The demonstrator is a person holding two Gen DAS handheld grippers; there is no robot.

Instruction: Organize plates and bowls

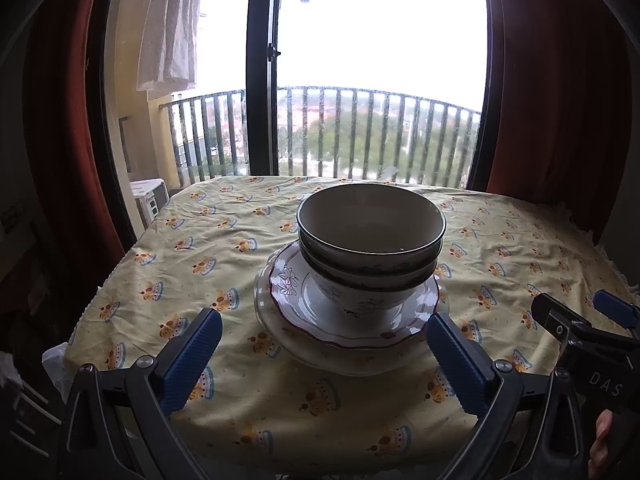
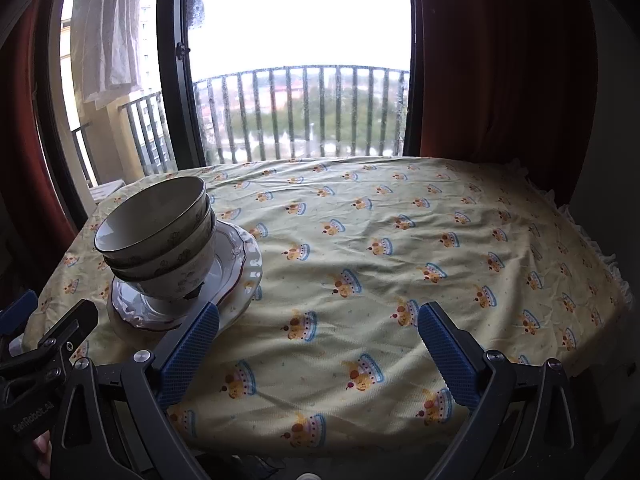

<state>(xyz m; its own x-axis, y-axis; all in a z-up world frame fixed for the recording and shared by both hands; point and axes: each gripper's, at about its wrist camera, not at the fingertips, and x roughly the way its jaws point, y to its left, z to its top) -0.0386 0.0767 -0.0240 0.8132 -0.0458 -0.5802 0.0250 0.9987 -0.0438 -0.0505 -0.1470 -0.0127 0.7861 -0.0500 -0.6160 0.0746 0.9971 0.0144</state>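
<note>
Sitting dead ahead of wide-open, empty left tongs (image 1: 324, 354), nested bowls (image 1: 370, 240) atop stacked plates (image 1: 344, 320), off leftward of equally agape, empty right tongs (image 2: 318, 350), left hand likely nearer.

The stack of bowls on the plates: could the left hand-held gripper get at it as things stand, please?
Probably yes. The left hand-held gripper is open and faces the stack of bowls head-on, with only bare tablecloth between. The right hand-held gripper sits off to the side, out of its path.
</note>
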